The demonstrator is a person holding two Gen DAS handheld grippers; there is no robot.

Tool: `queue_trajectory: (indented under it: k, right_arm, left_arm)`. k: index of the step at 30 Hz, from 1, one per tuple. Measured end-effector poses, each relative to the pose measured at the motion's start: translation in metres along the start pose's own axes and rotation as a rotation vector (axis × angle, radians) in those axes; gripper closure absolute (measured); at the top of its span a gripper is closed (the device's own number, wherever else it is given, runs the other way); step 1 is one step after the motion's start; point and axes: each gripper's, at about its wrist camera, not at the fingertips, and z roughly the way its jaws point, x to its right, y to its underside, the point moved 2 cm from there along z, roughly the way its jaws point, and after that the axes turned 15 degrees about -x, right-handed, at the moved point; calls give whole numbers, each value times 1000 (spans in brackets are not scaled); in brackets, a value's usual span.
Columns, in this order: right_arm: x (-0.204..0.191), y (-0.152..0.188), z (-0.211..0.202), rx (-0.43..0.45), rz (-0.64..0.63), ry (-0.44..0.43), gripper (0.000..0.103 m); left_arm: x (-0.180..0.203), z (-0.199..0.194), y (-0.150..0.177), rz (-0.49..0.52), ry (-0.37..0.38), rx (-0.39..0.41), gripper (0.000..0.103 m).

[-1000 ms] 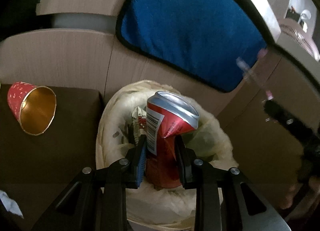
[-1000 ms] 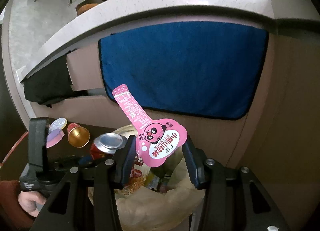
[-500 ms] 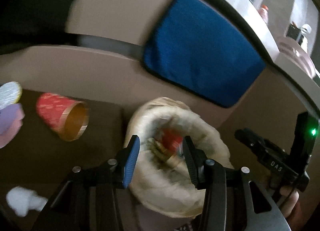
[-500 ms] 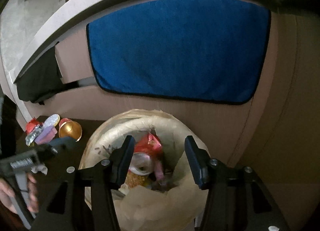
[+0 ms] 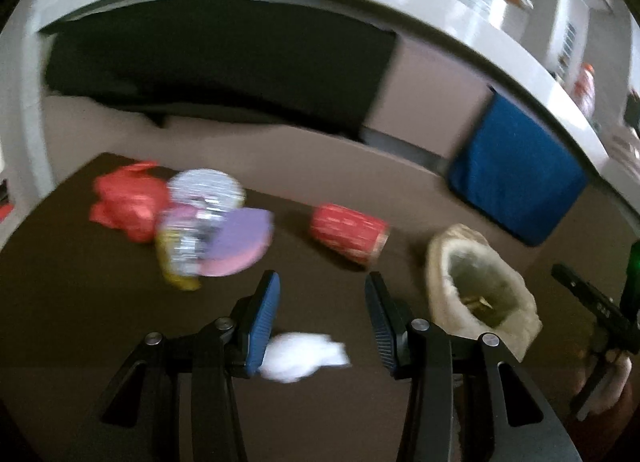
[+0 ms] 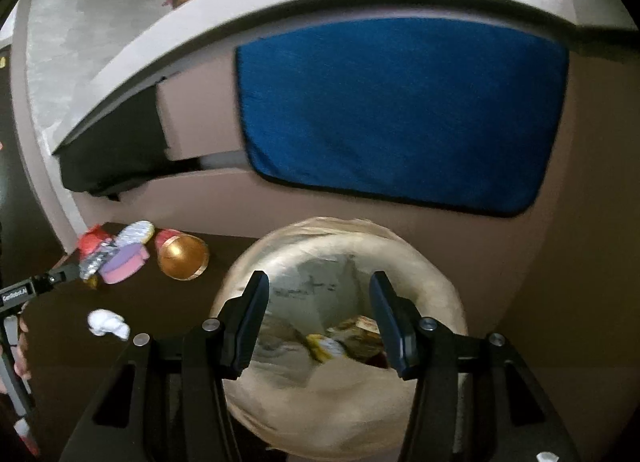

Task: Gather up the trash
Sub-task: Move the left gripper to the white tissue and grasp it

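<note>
My left gripper (image 5: 322,290) is open and empty over the dark table (image 5: 80,322). A crumpled white tissue (image 5: 304,356) lies just below its fingers. A red paper cup (image 5: 348,232) lies on its side beyond them. To the left is a heap of wrappers: a red one (image 5: 128,201), a silver lid (image 5: 206,189) and a purple-pink piece (image 5: 236,242). The lined bin (image 5: 480,286) stands at the right. My right gripper (image 6: 320,294) is open and empty above the bin (image 6: 340,246), where trash (image 6: 352,336) lies. The cup (image 6: 182,256) and tissue (image 6: 108,324) show at its left.
A blue towel (image 6: 400,113) hangs on the beige cabinet front (image 6: 240,201) behind the bin, under a white counter (image 6: 160,41). A dark cloth (image 5: 220,69) hangs further left. The right gripper's handle and a hand (image 5: 608,366) show at the left wrist view's right edge.
My left gripper let the red can fall into the bin, then swung left over the table. My right gripper dropped the pink wrapper into the bin and stayed above it.
</note>
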Motion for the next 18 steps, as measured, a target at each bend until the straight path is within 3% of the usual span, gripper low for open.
queue_trajectory:
  k: [3, 7, 15, 18]
  right_arm:
    - [-23, -3, -3, 22, -32, -33, 54]
    - [-55, -7, -4, 36, -63, -98, 54]
    - [-97, -1, 11, -9, -129, -127, 54]
    - [-99, 3, 15, -27, -130, -134, 54]
  left_arm:
    - [-22, -19, 4, -33, -13, 22, 57]
    - [-30, -25, 15, 7, 15, 11, 57]
    - [-7, 19, 41, 178, 71, -133, 57]
    - [-2, 41, 45, 184, 70, -184, 57]
